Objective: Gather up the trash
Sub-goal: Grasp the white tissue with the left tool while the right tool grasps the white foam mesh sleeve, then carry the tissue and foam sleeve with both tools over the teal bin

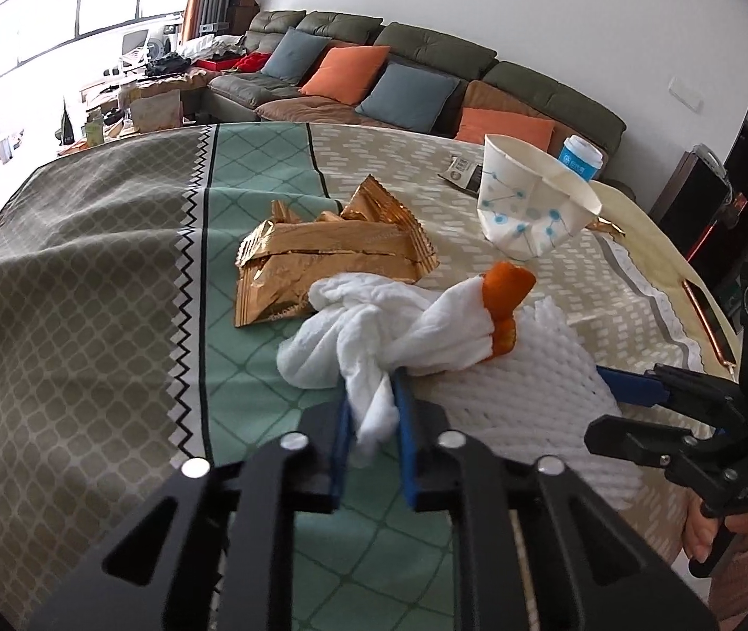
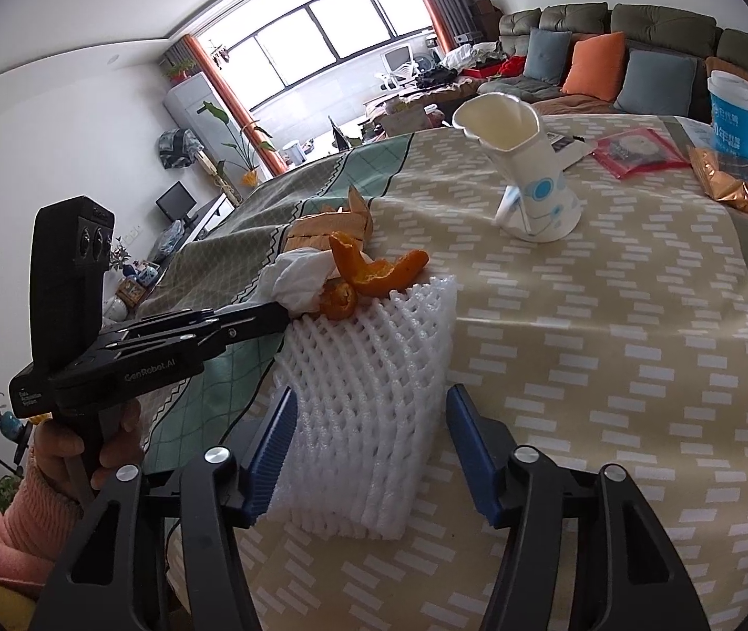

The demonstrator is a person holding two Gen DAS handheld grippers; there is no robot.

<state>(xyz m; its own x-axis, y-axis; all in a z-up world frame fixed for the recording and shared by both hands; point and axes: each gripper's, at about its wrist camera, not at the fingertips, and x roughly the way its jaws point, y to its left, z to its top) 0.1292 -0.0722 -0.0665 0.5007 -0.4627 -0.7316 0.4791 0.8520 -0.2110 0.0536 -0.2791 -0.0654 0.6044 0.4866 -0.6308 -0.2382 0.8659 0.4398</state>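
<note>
The white foam fruit net [image 2: 374,394], lying flat on the worktop [image 2: 610,368] that is covered with a patterned beige, green and grey cloth, is taken as the landmark. Well to the left of the net, and behind it in the left wrist view, a crumpled gold foil wrapper [image 1: 321,263] is seen on the green band of the cloth. Just left of the net's far end, the left gripper [image 1: 374,410] is clenched on a twisted white paper tissue [image 1: 374,331], a strand of which is pinched between the blue pads [image 1: 404,420]. Curled orange peel pieces [image 2: 368,276] are found touching the tissue and resting on the far edge of the net. The net itself is straddled by the right gripper [image 2: 368,447], whose jaws stand released, one blue pad beside each long edge of the net; whether the pads touch the foam cannot be told. Beyond the net and to its right, a crushed white paper cup with blue dots [image 2: 526,173] is set upside down on the beige cloth. Further right of the net, a flat red packet [image 2: 636,150], a second gold foil wrapper [image 2: 736,184] and a blue and white lidded cup [image 2: 734,113] are seen near the far edge of the worktop.
</note>
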